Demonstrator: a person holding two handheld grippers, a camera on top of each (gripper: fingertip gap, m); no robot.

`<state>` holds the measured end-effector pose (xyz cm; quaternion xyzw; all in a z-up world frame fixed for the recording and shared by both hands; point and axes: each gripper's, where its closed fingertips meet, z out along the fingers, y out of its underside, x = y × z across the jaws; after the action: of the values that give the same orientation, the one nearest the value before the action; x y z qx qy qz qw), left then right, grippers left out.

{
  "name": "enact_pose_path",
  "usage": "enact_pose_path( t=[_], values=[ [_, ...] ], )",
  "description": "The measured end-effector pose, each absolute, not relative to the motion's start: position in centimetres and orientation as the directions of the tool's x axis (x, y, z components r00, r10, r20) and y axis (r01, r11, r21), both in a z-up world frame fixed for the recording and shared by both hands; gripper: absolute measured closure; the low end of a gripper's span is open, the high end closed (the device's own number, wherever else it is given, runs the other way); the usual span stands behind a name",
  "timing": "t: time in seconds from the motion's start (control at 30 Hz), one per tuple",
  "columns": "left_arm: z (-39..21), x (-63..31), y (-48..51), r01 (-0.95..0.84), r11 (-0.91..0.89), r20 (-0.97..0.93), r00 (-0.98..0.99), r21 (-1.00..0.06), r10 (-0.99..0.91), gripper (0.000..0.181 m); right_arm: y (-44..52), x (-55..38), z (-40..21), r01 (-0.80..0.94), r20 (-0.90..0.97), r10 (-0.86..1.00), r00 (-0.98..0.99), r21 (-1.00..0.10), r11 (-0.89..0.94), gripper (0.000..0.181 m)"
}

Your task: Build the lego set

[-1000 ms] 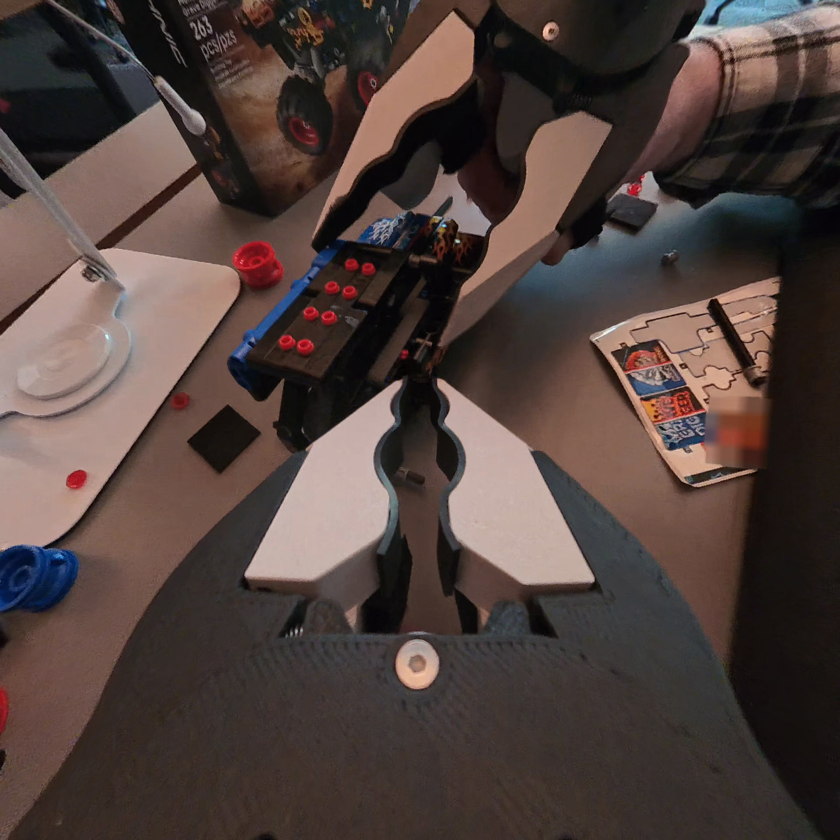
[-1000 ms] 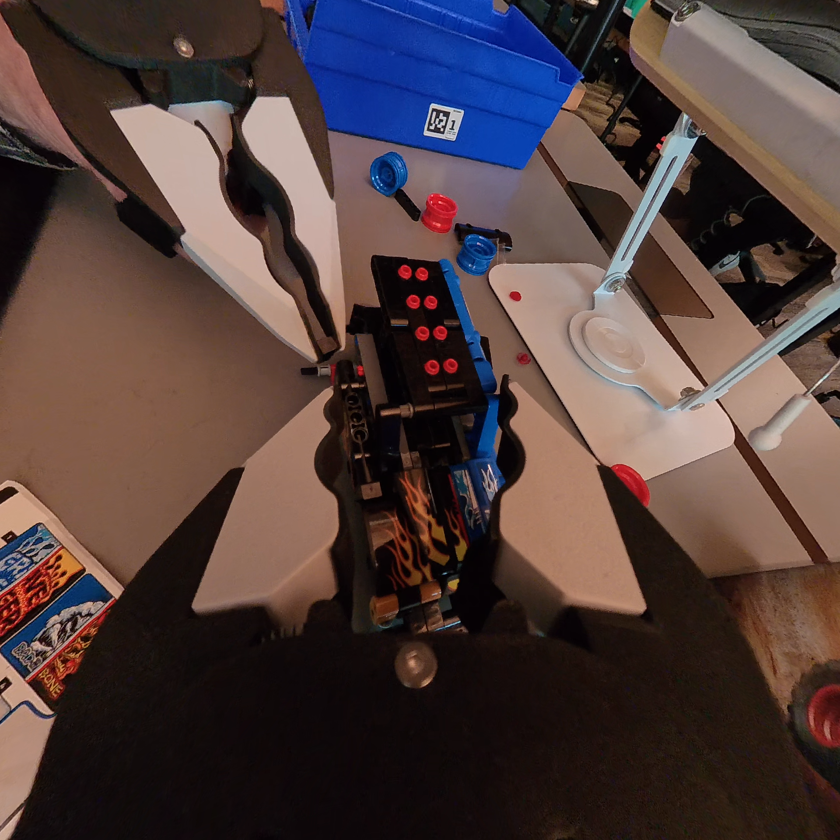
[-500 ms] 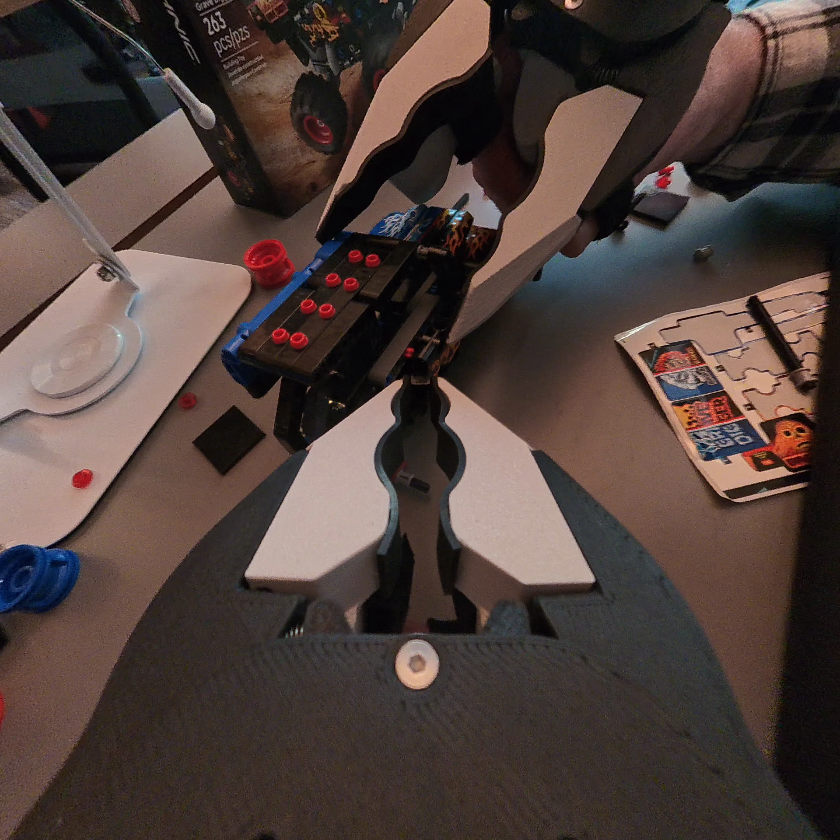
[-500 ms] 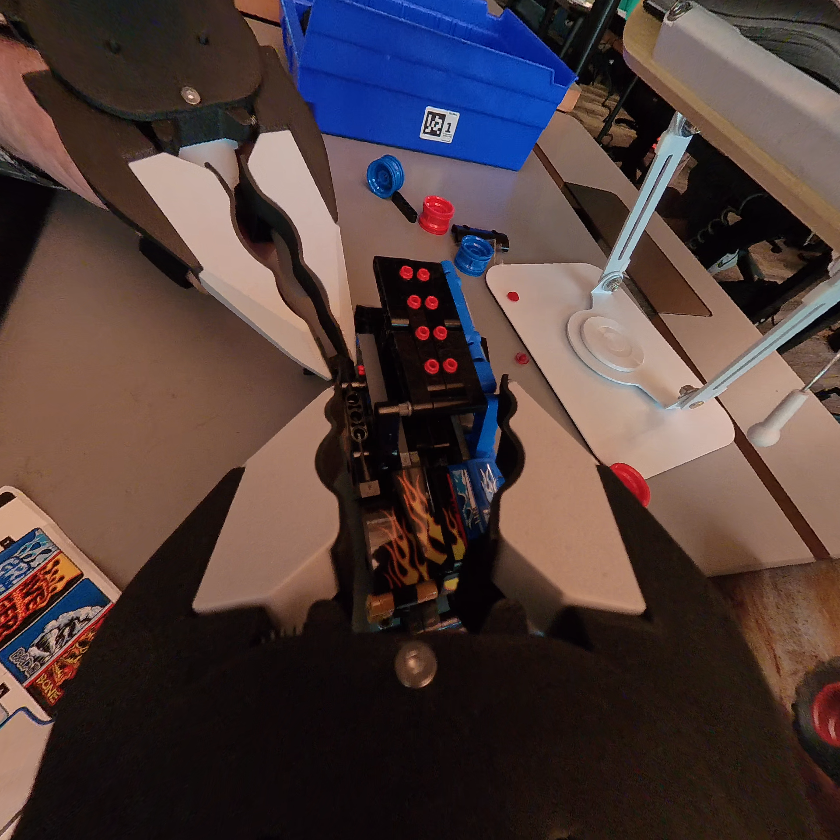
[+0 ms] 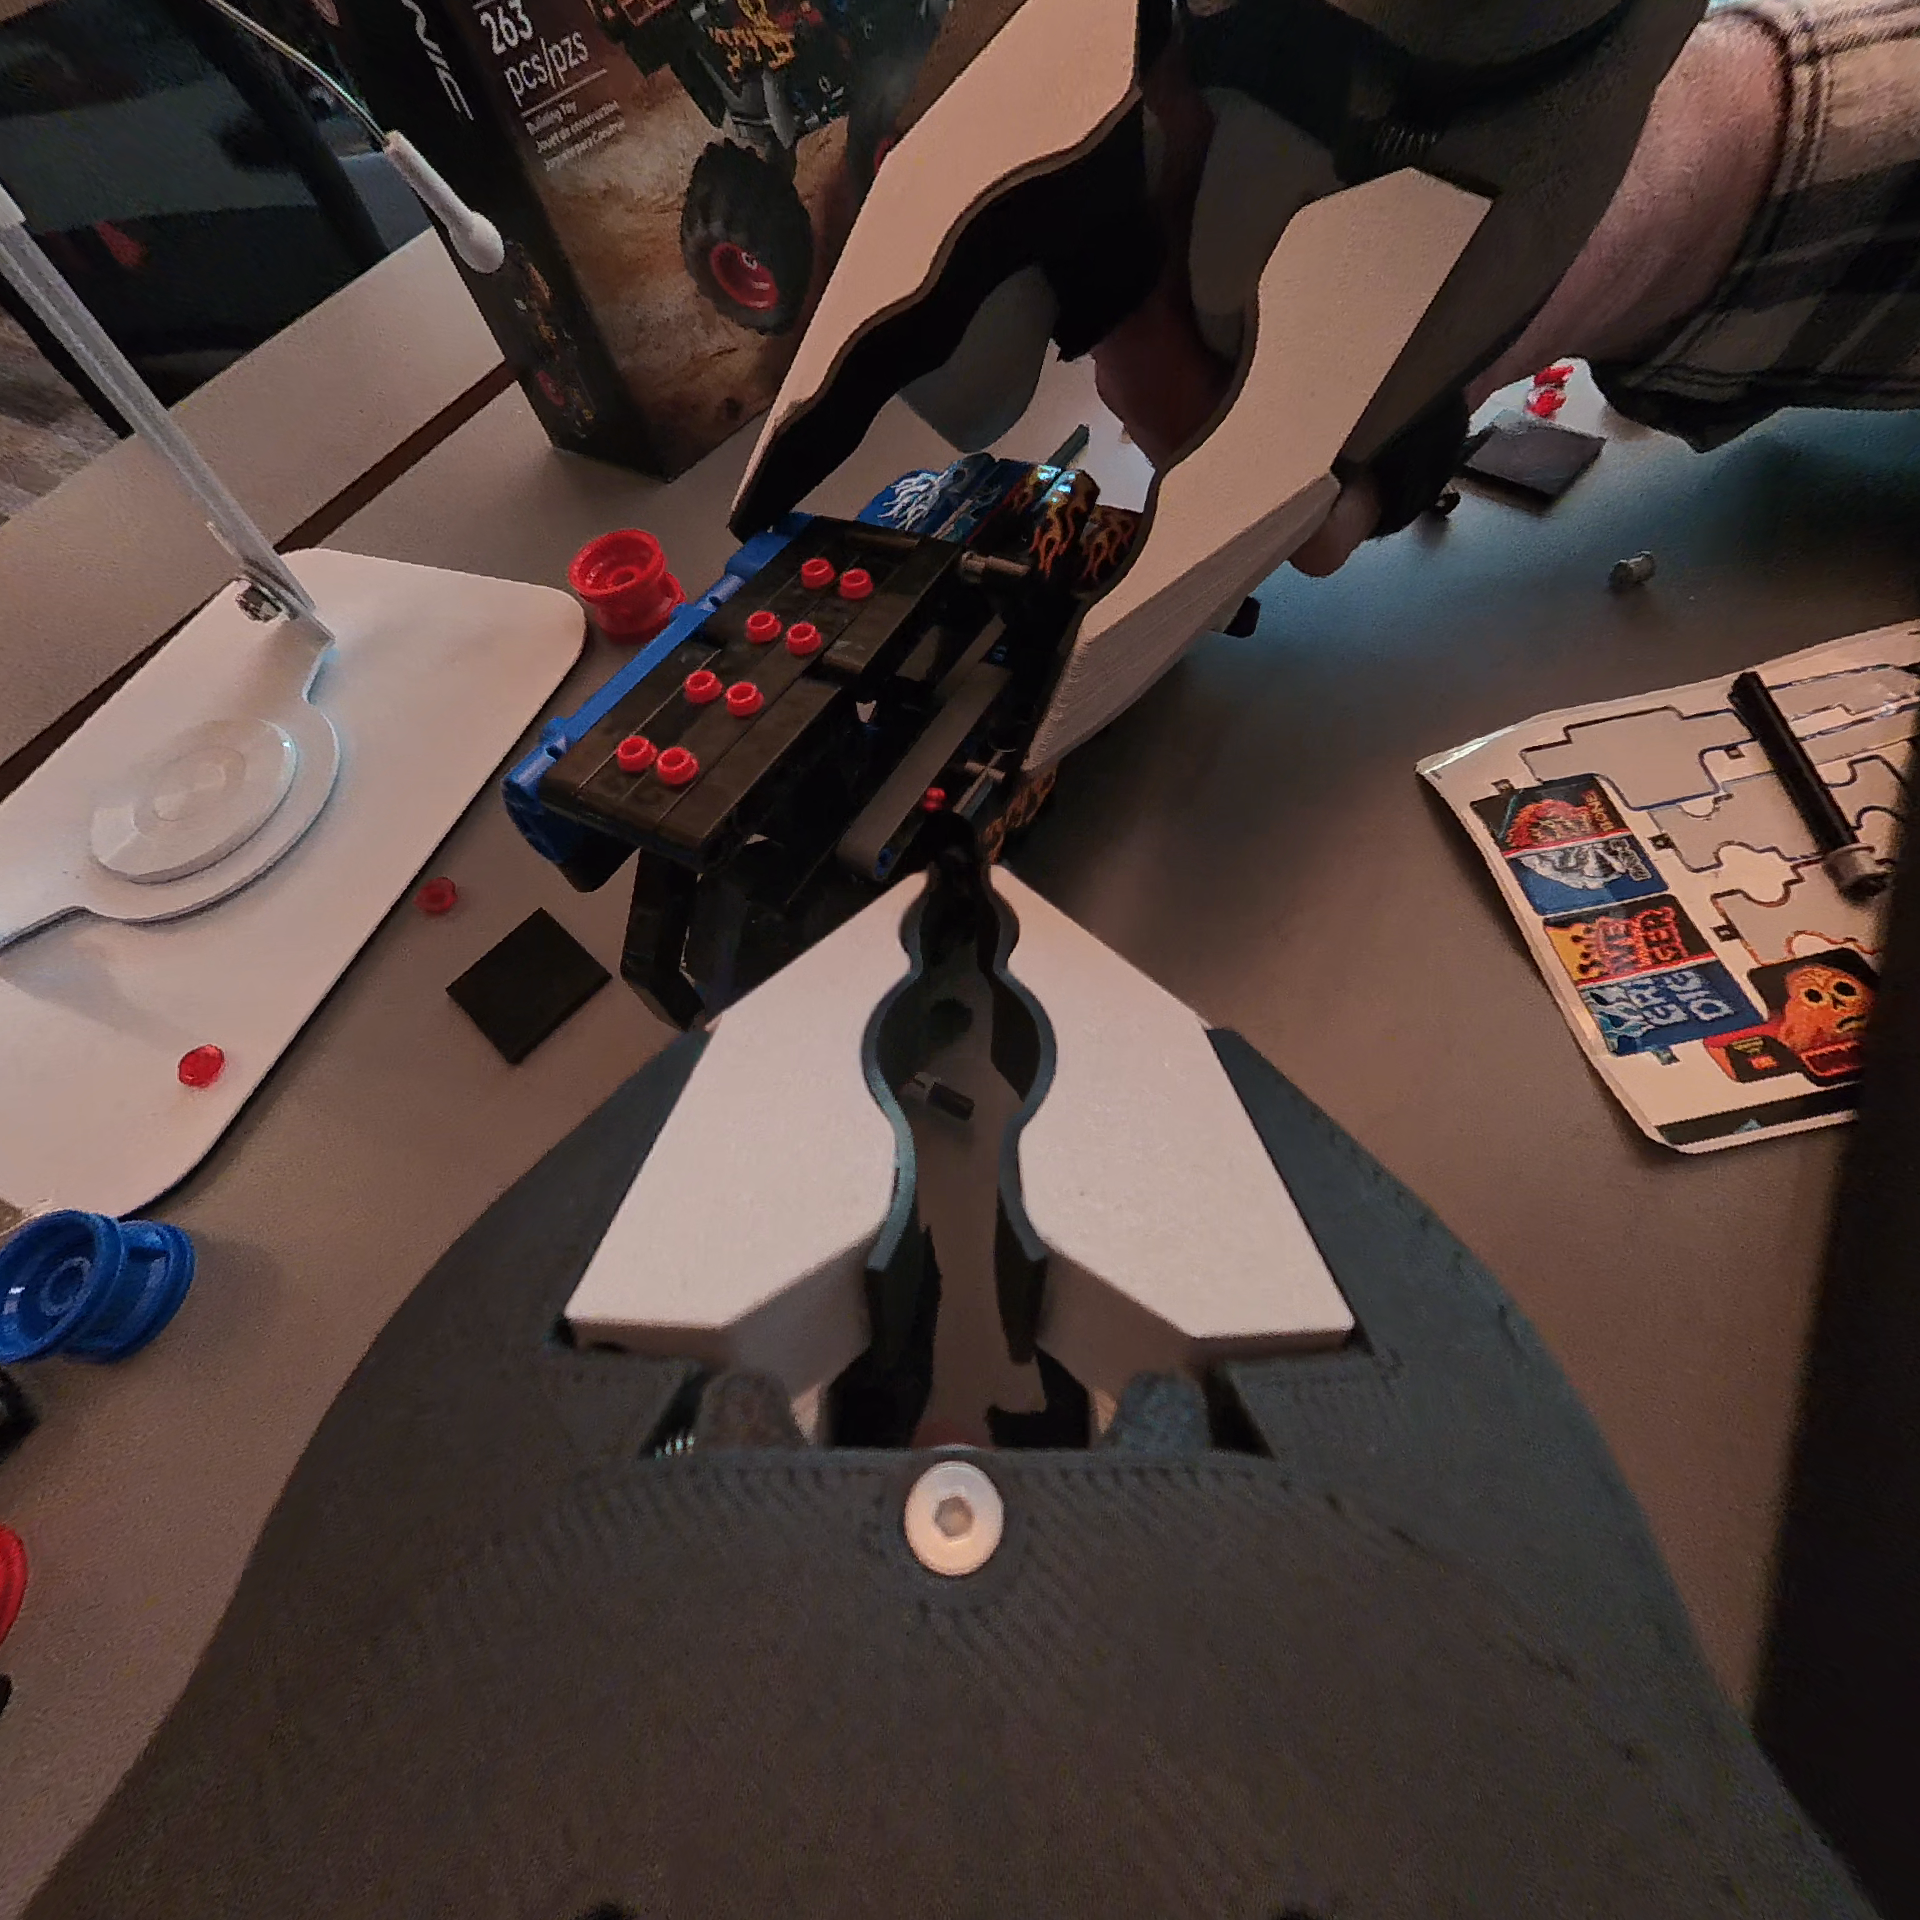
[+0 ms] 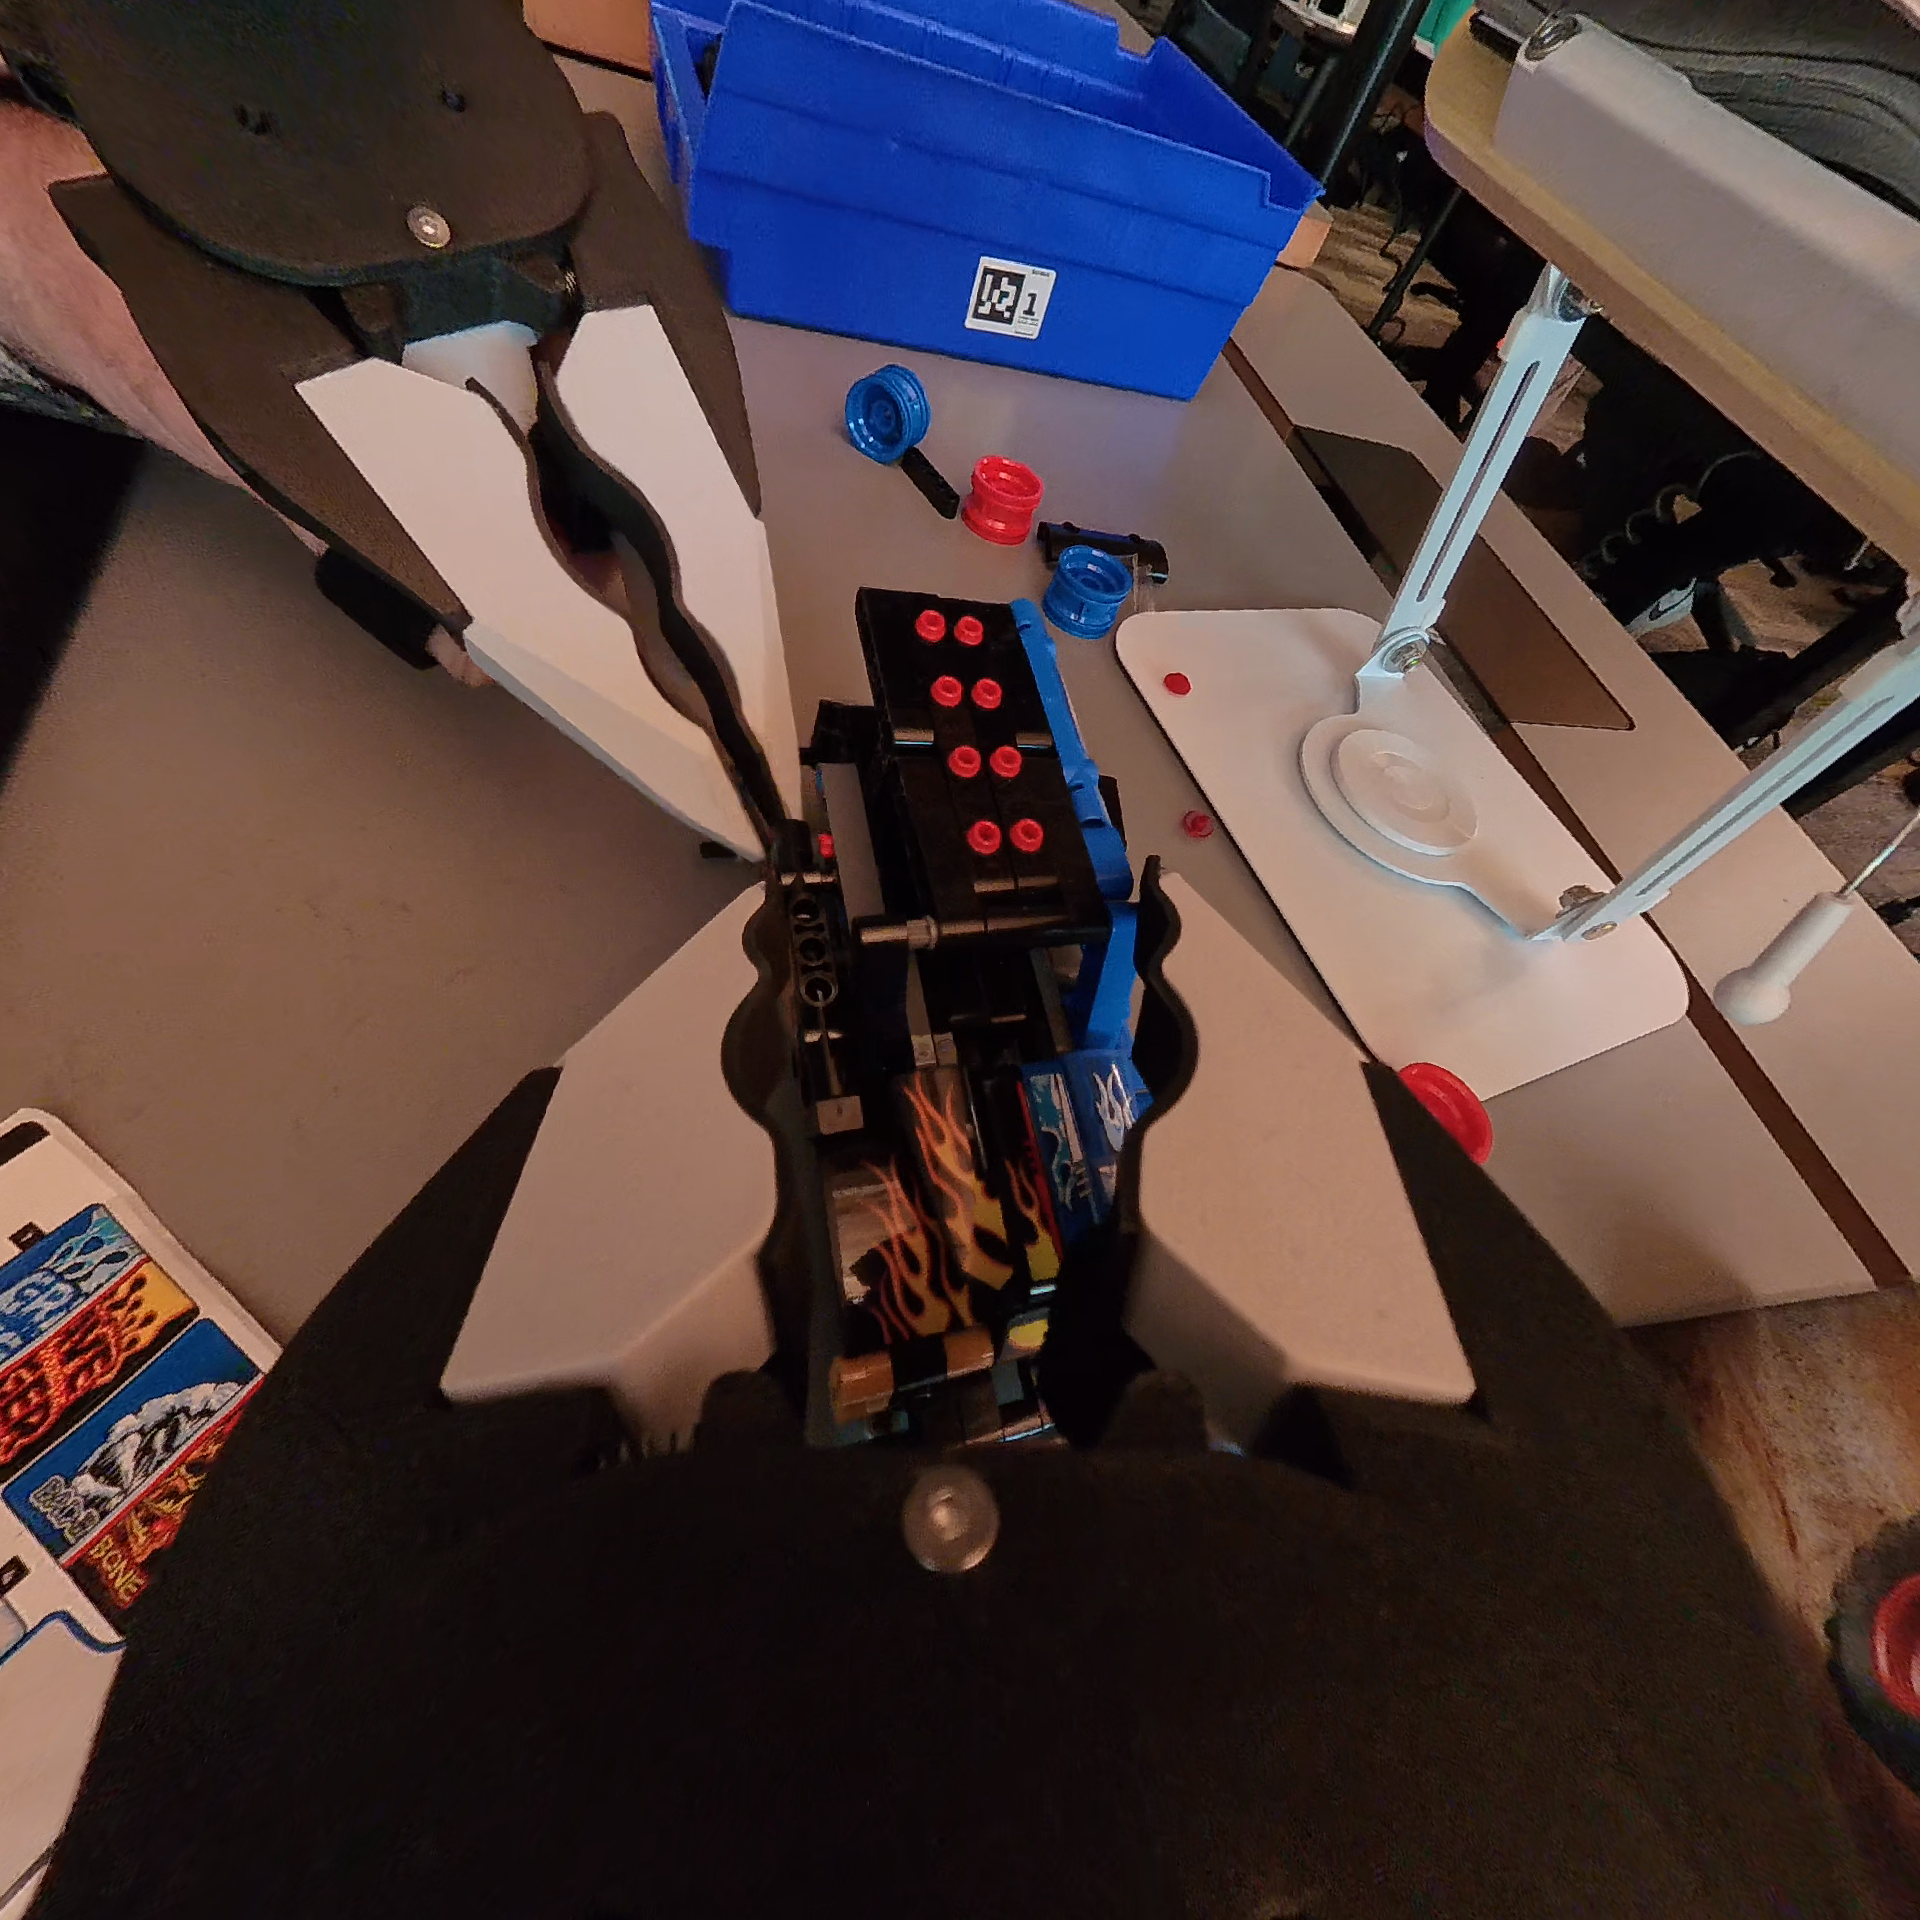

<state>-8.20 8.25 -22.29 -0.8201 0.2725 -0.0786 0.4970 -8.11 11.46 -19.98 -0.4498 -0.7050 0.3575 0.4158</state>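
Note:
A partly built lego truck (image 6: 977, 769) is black and blue, with red studs on its flat bed and flame stickers. My right gripper (image 6: 954, 889) is shut on its stickered end and holds it tilted above the grey table. The truck (image 5: 727, 717) and right gripper (image 5: 904, 634) also show in the left wrist view, up ahead. My left gripper (image 5: 954, 883) is shut, with its tips against the truck's near side. In the right wrist view the left gripper (image 6: 774, 831) touches the black holed beam (image 6: 816, 935). I cannot tell whether it pinches a small part.
A blue bin (image 6: 935, 187) stands at the back, with blue rims (image 6: 886, 412) and a red rim (image 6: 1003, 499) before it. A white lamp base (image 5: 260, 831), a black tile (image 5: 528, 985), a sticker sheet (image 5: 1683, 894) and the set's box (image 5: 644, 208) surround the truck. A small pin (image 5: 935, 1096) lies under my left fingers. The black tile (image 5: 528, 985) is about equally far from each gripper, around 12 centimeters.
My left gripper has moved in towards the truck until its tips touch the black beam on the side. The right gripper still holds the truck, tilted slightly more.

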Motion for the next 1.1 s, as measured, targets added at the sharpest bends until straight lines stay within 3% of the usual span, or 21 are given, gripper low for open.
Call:
enact_pose_path(
  t=[0.4, 0.53, 0.67, 0.73, 0.83, 0.97, 1.1],
  values=[
    [-24.8, -10.0, 6.6, -0.523, -0.445, -0.245, 0.802, -0.727, -0.544, 0.156, 13.5, -9.1, -20.0, 0.366, 0.331, 0.935, -0.130, -0.860, 0.355, 0.116],
    [-25.5, -10.3, 6.8, -0.501, -0.471, -0.198, 0.808, -0.726, -0.555, 0.151, 13.3, -9.0, -19.7, 0.366, 0.312, 0.940, -0.137, -0.866, 0.341, 0.115],
    [-25.8, -9.4, 7.3, -0.475, -0.483, -0.150, 0.809, -0.736, -0.568, 0.154, 13.1, -8.4, -17.8, 0.326, 0.292, 0.947, -0.131, -0.890, 0.319, 0.115],
    [-26.7, -9.7, 7.4, -0.517, -0.507, -0.179, 0.800, -0.690, -0.573, 0.158, 13.0, -7.8, -17.0, 0.312, 0.297, 0.947, -0.119, -0.894, 0.320, 0.114],
    [-26.9, -9.4, 7.8, -0.483, -0.520, -0.138, 0.812, -0.705, -0.567, 0.179, 12.7, -6.9, -16.0, 0.298, 0.320, 0.940, -0.117, -0.892, 0.341, 0.121],
    [-26.7, -9.9, 7.7, -0.491, -0.512, -0.153, 0.810, -0.705, -0.566, 0.181, 11.7, -5.9, -14.7, 0.293, 0.341, 0.930, -0.137, -0.883, 0.367, 0.126],
    [-24.4, -9.5, 7.0, -0.318, -0.501, 0.032, 0.820, -0.805, -0.572, 0.181, 8.9, -5.3, -15.1, 0.336, 0.346, 0.908, -0.235, -0.848, 0.410, 0.145]
  ],
)
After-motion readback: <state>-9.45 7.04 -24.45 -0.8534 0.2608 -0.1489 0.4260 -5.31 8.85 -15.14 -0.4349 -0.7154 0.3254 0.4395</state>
